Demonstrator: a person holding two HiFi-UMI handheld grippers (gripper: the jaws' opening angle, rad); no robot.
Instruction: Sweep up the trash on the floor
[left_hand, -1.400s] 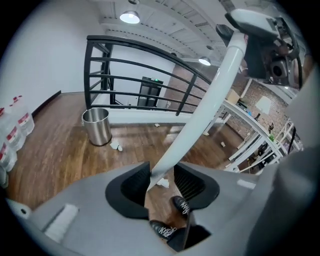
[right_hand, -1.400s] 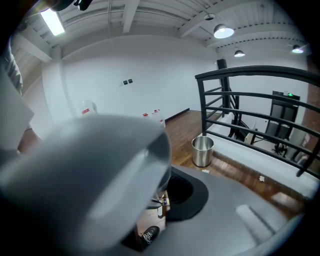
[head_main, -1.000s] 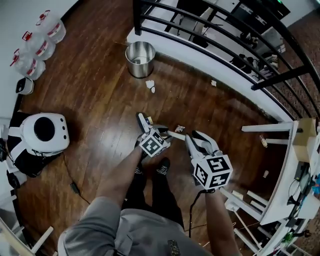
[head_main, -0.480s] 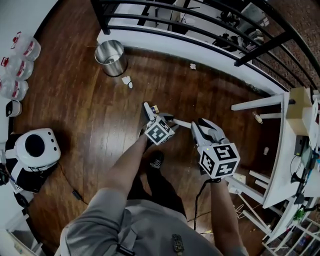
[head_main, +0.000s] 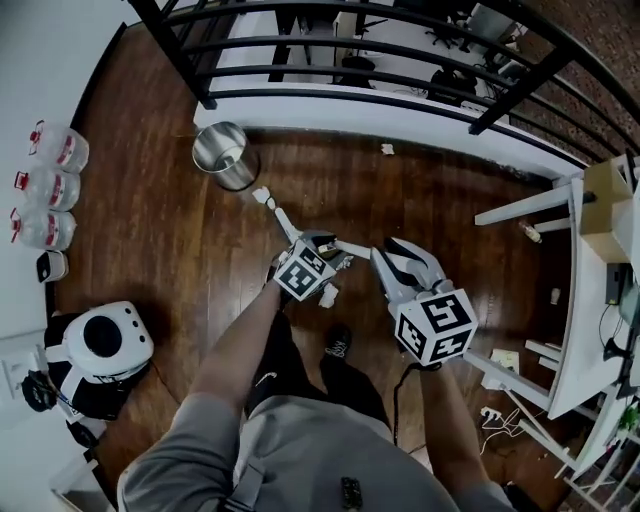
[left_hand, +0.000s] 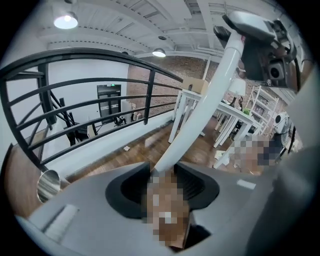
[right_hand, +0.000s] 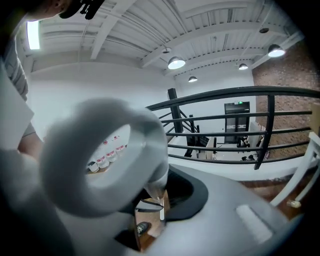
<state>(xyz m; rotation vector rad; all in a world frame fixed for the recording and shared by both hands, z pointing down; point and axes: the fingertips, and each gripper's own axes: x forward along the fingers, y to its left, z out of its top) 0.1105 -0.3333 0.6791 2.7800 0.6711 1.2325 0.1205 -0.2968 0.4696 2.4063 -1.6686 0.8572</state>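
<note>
Closing on the shiny round metal bin, I now have the thin far end of the white long-handled sweeper up against the crumpled white paper scraps. They lie on the dark wooden plank floor just beside the bin. A second back that end sits well short of them. Whether it touches them yet I cannot tell.

Both hands travel together toward the black metal railing, and neither grip alters. The left tongs stay clamped on the pole lower down, and the right tongs stay clamped at its looped top. I judge the approach done and the sweeping stroke due next; nothing looks gathered so far. Another pale scrap lies at the foot of the railing, well apart from the first.

Only the head view gives me scraps, sweeper end and bin together. The left gripper view loses the scraps behind its own grey body, but shows the pole rising from between its jaws toward the right tongs, with the bin at the far left edge. The right gripper view adds the grey-white loop grip filling the foreground, its neck pinched in the jaws. Through the loop I see red-capped clear jugs.
</note>
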